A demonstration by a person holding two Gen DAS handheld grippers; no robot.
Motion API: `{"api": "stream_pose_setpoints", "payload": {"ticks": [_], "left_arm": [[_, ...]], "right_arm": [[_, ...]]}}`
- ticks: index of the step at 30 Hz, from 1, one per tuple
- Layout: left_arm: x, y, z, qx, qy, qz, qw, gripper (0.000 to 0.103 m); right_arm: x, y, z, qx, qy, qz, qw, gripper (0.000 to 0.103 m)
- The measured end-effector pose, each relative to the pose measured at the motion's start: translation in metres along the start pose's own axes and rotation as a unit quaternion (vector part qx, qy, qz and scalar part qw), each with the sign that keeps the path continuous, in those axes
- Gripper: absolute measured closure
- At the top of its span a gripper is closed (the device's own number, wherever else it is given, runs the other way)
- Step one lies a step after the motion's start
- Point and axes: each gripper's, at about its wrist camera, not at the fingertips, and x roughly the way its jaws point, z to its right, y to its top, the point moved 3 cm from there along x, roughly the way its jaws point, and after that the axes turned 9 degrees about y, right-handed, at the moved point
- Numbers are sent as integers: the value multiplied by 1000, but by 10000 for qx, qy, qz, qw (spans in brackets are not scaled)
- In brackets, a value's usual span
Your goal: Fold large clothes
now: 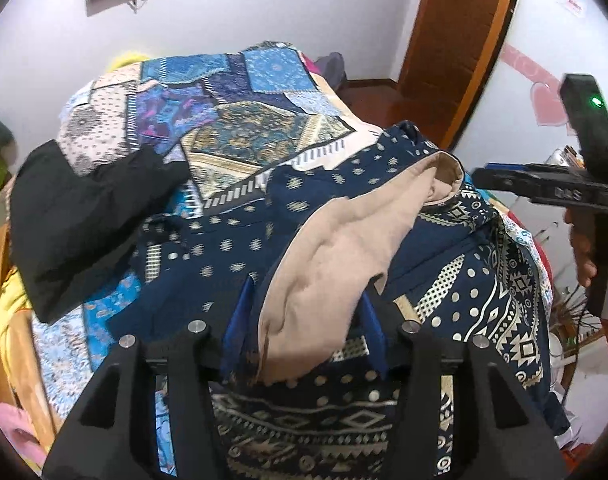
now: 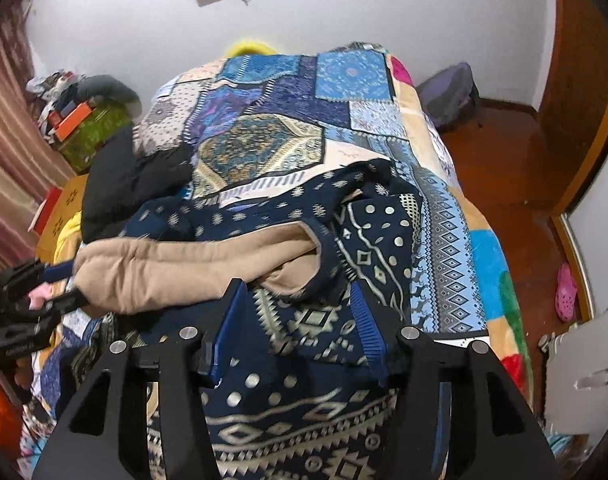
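With left tool (image 1: 304, 312) spread around the garment's (image 1: 484, 280) tan lining (image 1: 336, 248) and right tool (image 2: 295, 312) spread over the navy cloth, both ungripped, the lining fold should be pinched before being drawn flat toward the bed's (image 2: 444, 208) near edge.

Garment (image 1: 231, 248) cloth w/ fleecy tan lining (image 1: 336, 248); floor (image 2: 504, 168) glossy wood.

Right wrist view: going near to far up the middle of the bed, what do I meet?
Right hand-held gripper → navy patterned garment with beige lining → patchwork bedspread → white wall.

No legible text anywhere
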Motion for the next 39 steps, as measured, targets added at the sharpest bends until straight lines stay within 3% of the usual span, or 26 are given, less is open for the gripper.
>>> {"api": "stream_pose_setpoints", "payload": {"ticks": [5, 8, 10, 11, 12, 15, 22, 28, 39], "left_arm": [[25, 5, 9, 77, -58, -177, 9998, 52], [33, 6, 11, 38, -130, -187, 9997, 52], [35, 6, 12, 46, -183, -172, 9997, 58], [35, 6, 13, 42, -236, -155, 9996, 63], [35, 7, 13, 41, -283, -160, 9995, 74], [30, 7, 13, 26, -297, -93, 9995, 85], [-1, 9, 10, 62, -228, 306, 9993, 89], [-25, -2, 11, 110, -244, 436, 9987, 89], [-18, -44, 15, 252, -183, -106, 9995, 89]], "right_arm": [[31, 4, 24, 556, 172, -290, 9979, 53], [40, 8, 25, 581, 213, -239, 9978, 54], [39, 11, 22, 452, 188, -60, 9988, 66], [39, 13, 21, 429, 170, -26, 9989, 78], [38, 15, 20, 417, 158, 0, 9990, 86], [29, 17, 16, 339, 239, 170, 9990, 92], [-8, 3, -10, -12, 555, 469, 9974, 94], [-18, -22, -19, -242, 254, 403, 9986, 95], [-43, -56, 16, 53, -228, 336, 9992, 97]]}}
